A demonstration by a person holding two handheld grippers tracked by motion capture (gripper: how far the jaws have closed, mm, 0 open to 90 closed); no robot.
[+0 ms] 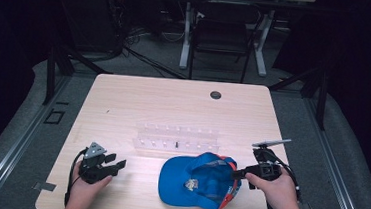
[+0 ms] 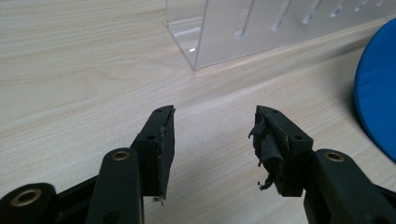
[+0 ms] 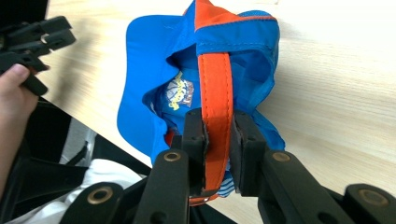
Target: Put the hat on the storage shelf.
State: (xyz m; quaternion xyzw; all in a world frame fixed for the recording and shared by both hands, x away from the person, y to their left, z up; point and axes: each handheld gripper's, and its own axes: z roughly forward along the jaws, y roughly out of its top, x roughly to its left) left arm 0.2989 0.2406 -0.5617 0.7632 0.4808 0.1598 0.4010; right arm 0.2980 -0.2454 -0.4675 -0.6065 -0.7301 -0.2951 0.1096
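Note:
A blue cap (image 1: 197, 180) with orange trim lies near the table's front edge, its brim toward the left. My right gripper (image 1: 240, 174) is shut on the cap's orange back strap (image 3: 215, 116), which runs up between the two jaws; the cap (image 3: 154, 93) hangs from that strap and sags toward the table. My left gripper (image 1: 116, 162) rests at the front left of the table, held in a hand, jaws open with nothing between them (image 2: 212, 140). The cap's blue brim (image 2: 376, 102) shows at the right edge of the left gripper view.
A clear acrylic rack (image 1: 176, 138) with a row of slots stands mid-table behind the cap; its corner (image 2: 205, 42) is just ahead of my left gripper. A round grommet hole (image 1: 216, 95) sits near the table's far edge. A chair and desk legs stand beyond.

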